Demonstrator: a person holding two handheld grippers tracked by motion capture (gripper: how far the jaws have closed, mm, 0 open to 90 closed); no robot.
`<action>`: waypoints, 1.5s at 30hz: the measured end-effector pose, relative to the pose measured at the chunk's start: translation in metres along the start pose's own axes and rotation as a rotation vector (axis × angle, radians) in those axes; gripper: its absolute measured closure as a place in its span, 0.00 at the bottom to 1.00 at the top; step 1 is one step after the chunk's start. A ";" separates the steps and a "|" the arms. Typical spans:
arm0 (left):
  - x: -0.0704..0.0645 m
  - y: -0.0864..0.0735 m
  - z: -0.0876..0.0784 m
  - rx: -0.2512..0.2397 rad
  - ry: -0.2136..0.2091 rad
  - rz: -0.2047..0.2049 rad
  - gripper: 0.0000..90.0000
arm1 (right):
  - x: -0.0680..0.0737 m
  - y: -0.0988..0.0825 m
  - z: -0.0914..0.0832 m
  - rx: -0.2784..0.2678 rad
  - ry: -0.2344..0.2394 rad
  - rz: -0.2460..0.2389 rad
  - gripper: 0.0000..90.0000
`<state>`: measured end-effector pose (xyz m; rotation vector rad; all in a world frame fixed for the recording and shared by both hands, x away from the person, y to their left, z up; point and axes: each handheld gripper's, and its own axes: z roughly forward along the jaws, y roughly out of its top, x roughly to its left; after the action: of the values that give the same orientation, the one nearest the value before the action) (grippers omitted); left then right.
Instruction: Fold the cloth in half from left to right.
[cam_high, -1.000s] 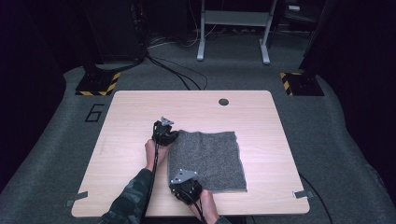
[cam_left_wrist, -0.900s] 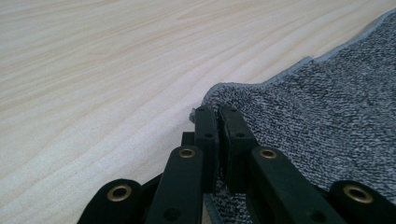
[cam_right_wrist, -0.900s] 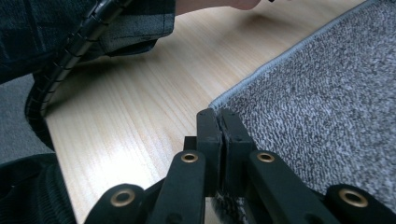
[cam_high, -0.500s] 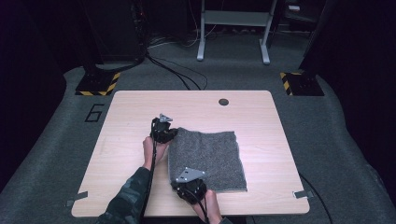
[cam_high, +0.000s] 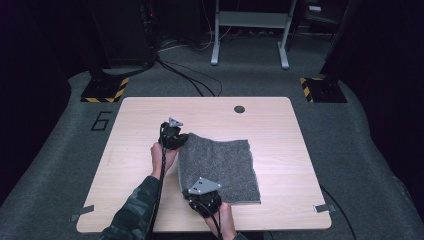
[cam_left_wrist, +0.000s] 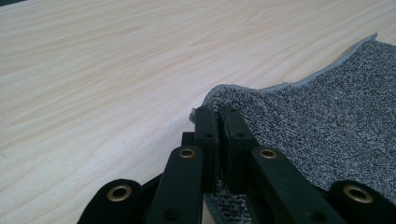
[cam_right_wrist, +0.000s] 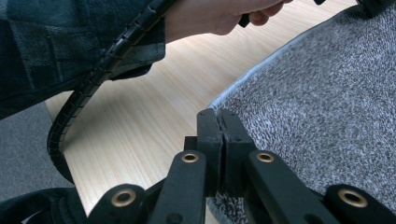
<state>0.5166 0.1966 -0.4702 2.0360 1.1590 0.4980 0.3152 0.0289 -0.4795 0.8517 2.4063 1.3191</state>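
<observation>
Pinching both left-hand corners of the grey cloth (cam_high: 220, 167), which lies flat on the table (cam_high: 140, 120) right of centre; probably to lift or fold that edge; left gripper (cam_left_wrist: 217, 116) clamped on the far corner, right gripper (cam_right_wrist: 217, 119) clamped on the near one; forearms reach in from the near edge, left hand (cam_high: 161, 156) low on the wood.

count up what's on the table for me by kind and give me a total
Grey cloth: 1, the grey cloth.
Grippers: 2, the left gripper shut on the cloth's far left corner and the right gripper shut on its near left corner.
Total: 3
</observation>
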 end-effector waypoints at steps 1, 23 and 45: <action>0.000 0.001 0.000 -0.006 0.007 -0.003 0.96 | 0.001 0.000 0.000 -0.004 0.000 -0.007 0.98; 0.010 0.043 -0.033 -0.021 0.148 -0.013 0.96 | 0.019 0.034 -0.001 -0.141 -0.073 -0.047 0.99; -0.031 0.064 0.018 0.057 0.052 0.048 0.96 | -0.015 0.000 -0.021 -0.100 -0.156 0.047 0.98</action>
<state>0.5486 0.1420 -0.4333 2.1151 1.1695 0.5510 0.3164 0.0057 -0.4691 0.9506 2.1957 1.3254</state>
